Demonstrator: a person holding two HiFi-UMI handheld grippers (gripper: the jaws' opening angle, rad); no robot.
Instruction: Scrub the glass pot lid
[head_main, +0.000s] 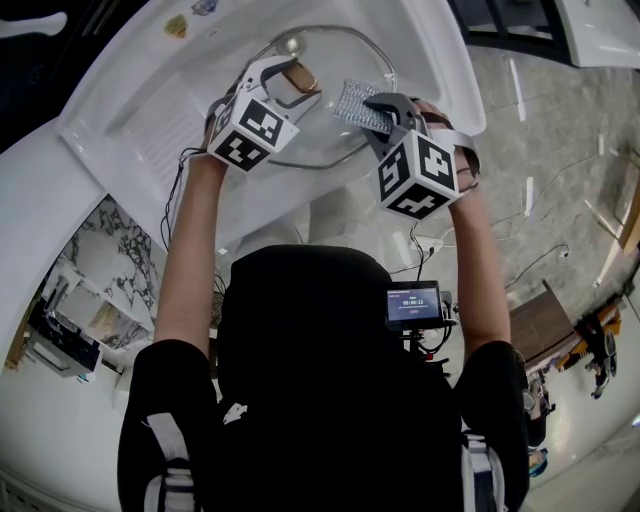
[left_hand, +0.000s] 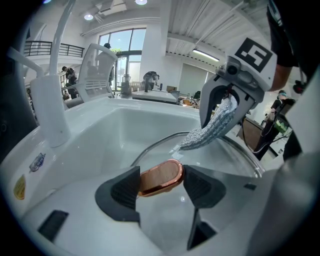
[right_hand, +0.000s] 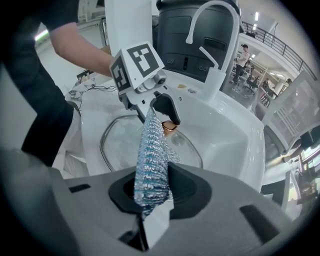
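Head view: glass pot lid (head_main: 325, 138) lies in sink (head_main: 430, 70); left tool (head_main: 293, 80) at lid's middle, right tool (head_main: 380, 108) just beside.

Left gripper view: jaws wide, pressing both ends of copper knob (left_hand: 160, 178); so we steady lid.

Right gripper view: jaws clamped on mesh cloth (right_hand: 150, 165), which hangs over glass. We judge scrubbing is in hand; next, press cloth down and rub.

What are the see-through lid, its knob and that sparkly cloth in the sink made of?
The lid: clear glass, the white sink shows through it; thin shiny metal rim.
The knob: matte brown top, maybe wood, edged in polished copper-coloured metal or plating.
The cloth: knitted weave with glittering silver and blue threads, probably a metallic scouring cloth.
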